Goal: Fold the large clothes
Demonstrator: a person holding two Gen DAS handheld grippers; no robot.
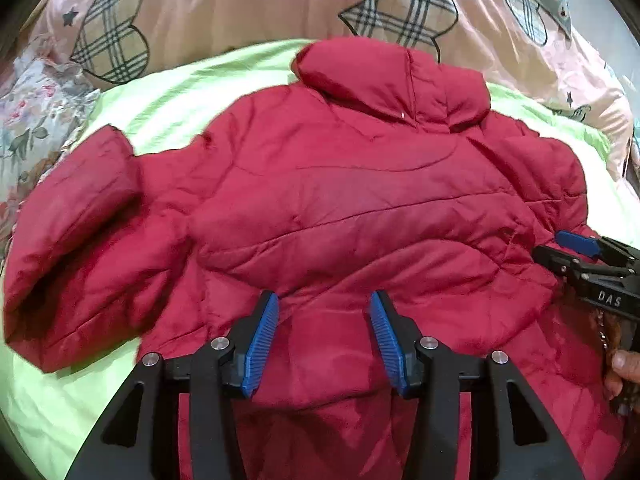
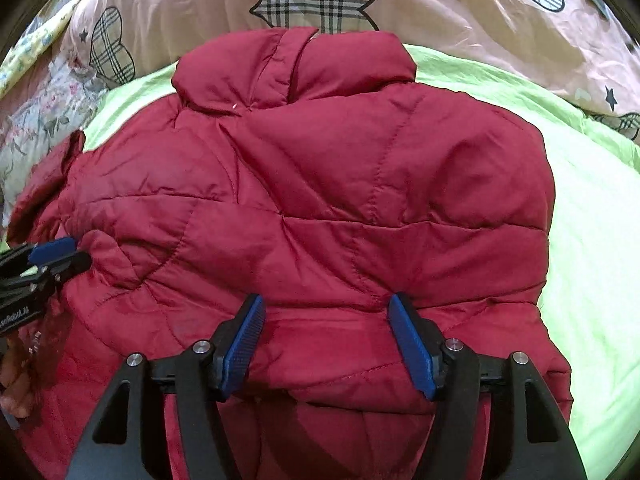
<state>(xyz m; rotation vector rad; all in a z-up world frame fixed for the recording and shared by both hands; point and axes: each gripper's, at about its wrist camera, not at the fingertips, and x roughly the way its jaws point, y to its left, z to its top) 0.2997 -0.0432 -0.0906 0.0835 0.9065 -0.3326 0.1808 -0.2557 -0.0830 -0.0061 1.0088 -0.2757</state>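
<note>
- Jacket (image 1: 340, 208): red, quilted, puffy; lay back-up on the sheet, collar (image 1: 392, 80) toward the far side, hem nearest the grippers. One sleeve (image 1: 72, 240) lay spread out to the left in the left wrist view; on the other side no sleeve showed beyond the body, and whether it was tucked under could not be told.
- Left gripper (image 1: 324, 344): jaws apart, blue pads either side of a bulge of cloth near the hem; nothing seemed pinched.
- Right gripper (image 2: 326, 344): jaws apart and a little wider, over the hem on the other side; likewise not pinching the cloth.
- Hand (image 1: 624, 364): part of one seen at the edge behind the right gripper.
- Sheet (image 1: 168, 92): light green, under the jacket.
- Quilt (image 1: 240, 0): pink with plaid hearts, bunched beyond the collar.
- Risks, as judged: the slick padded shell might slip from the pads if only the top layer were caught; a shallow bite would lift one layer and leave the fold lopsided; uneven lifting by the two grippers could skew the jacket; the padding might spring a fold open again.
</note>
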